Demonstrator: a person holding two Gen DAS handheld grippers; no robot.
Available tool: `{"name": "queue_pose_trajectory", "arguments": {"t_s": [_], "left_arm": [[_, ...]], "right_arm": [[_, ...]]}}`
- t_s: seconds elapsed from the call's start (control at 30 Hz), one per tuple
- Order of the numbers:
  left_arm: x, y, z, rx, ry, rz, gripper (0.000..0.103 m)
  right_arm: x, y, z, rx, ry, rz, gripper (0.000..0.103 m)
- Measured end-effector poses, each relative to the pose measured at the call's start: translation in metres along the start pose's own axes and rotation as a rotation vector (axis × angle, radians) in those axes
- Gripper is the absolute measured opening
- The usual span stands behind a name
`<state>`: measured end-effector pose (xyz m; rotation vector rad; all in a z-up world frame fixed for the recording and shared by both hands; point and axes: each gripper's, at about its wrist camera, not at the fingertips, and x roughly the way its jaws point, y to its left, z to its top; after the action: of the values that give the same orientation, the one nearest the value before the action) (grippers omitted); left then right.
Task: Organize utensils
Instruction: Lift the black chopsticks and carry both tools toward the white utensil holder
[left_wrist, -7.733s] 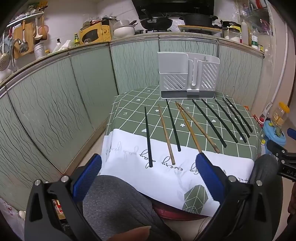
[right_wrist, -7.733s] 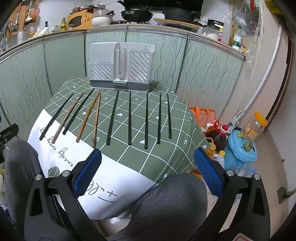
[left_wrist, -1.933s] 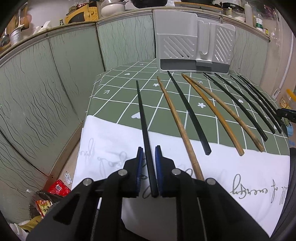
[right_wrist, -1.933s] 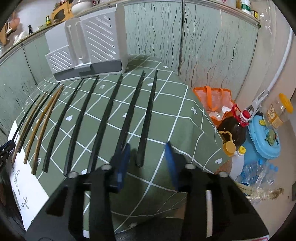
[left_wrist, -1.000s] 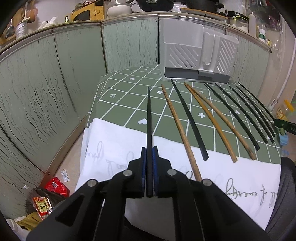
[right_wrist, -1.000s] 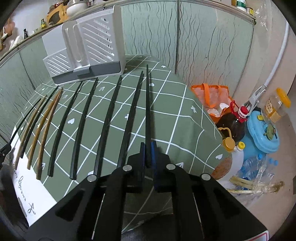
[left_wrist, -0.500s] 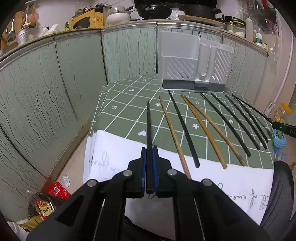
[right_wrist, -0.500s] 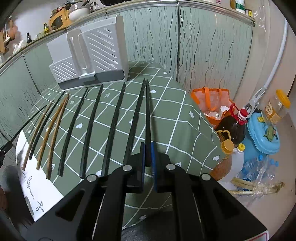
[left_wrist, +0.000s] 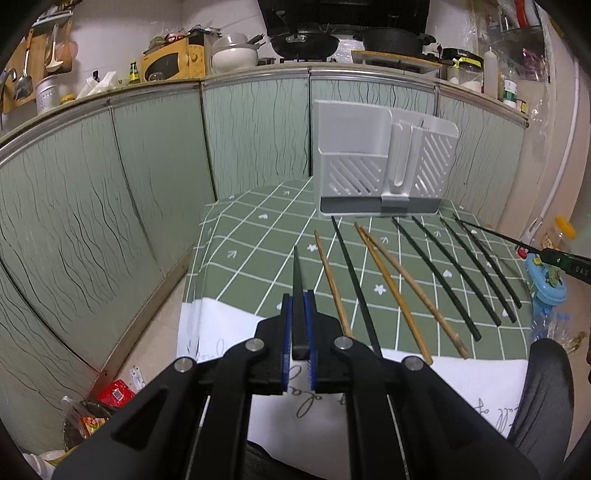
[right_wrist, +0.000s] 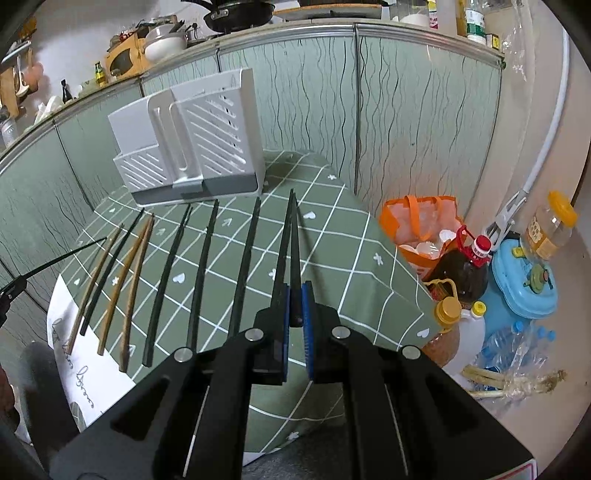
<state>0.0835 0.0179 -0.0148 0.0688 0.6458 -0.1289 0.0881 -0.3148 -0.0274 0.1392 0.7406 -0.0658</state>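
Each hand carries one chopstick clear of the table (left_wrist: 258, 236): the left tool (left_wrist: 300, 332) is clamped on the thick end of a black chopstick (left_wrist: 296, 273) whose tip points out over the green checked cloth, and the right tool (right_wrist: 295, 306) is clamped the same way on another black chopstick (right_wrist: 293, 240) at the far right of the row. The step in hand looks like carrying both to the grey slotted holder (left_wrist: 380, 170) that stands at the far edge of the table, beyond the tips of the rest. To do it well, each stick probably needs lifting high enough for its thin tip to clear the holder's rim, then tilting towards upright over an opening and lowering before the jaws part; a release from too high would likely let it bounce or lean out. Because each is held only at its end, it may pivot between the pads, so slow, steady wrist turns seem wise. The two long sticks converge on one small holder, so staggering the hands should keep them from crossing. Eight more chopsticks, black and wooden (left_wrist: 391, 280), lie side by side on the cloth; I'd keep the carried tips above them.
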Motion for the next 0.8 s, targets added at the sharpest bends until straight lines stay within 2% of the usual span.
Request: {"name": "queue_pose_trajectory", "arguments": {"t_s": [0.33, 0.8], "left_arm": [[-0.015, 0.0, 0.023, 0.015, -0.047, -0.01, 0.008], [-0.024, 0.002, 0.045, 0.006, -0.09, -0.024, 0.008]], "right_arm": [[-0.025, 0.001, 0.019, -0.006, -0.06, 0.008, 0.006], [-0.039, 0.003, 0.041, -0.014, -0.102, 0.013, 0.006]]}}
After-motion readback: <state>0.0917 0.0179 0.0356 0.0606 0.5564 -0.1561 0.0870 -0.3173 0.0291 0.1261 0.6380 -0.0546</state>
